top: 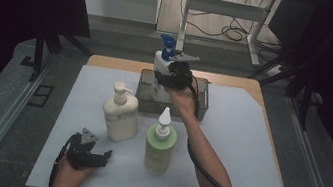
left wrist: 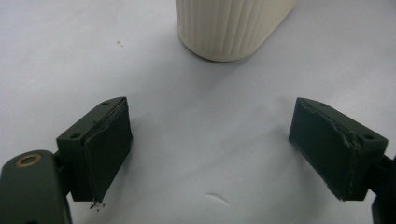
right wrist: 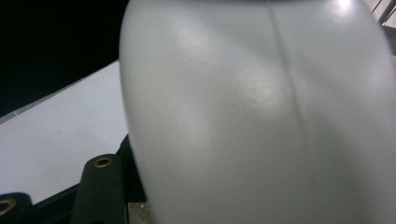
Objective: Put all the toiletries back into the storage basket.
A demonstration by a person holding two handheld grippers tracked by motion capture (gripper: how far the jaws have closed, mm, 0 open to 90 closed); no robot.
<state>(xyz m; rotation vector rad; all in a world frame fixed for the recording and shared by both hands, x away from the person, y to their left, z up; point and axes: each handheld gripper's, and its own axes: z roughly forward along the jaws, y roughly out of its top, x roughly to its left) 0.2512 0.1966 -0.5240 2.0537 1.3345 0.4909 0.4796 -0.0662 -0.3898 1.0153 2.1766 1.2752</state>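
While the left gripper rests low on the white mat at about seven o'clock with its jaws spread wide and nothing between them, the right gripper reaches out to twelve o'clock, clamped on the white spray bottle with a blue trigger top. That bottle stands upright over the grey metal tray at the mat's far edge — whether it touches the tray floor cannot be told. In the right gripper view the bottle's pale body presses right up against the camera. Near the mat's centre stand a cream pump bottle and, at its four o'clock, a green bottle with a white pointed cap. The cream bottle's ribbed base lies just beyond the left gripper's open jaws — apart from them.
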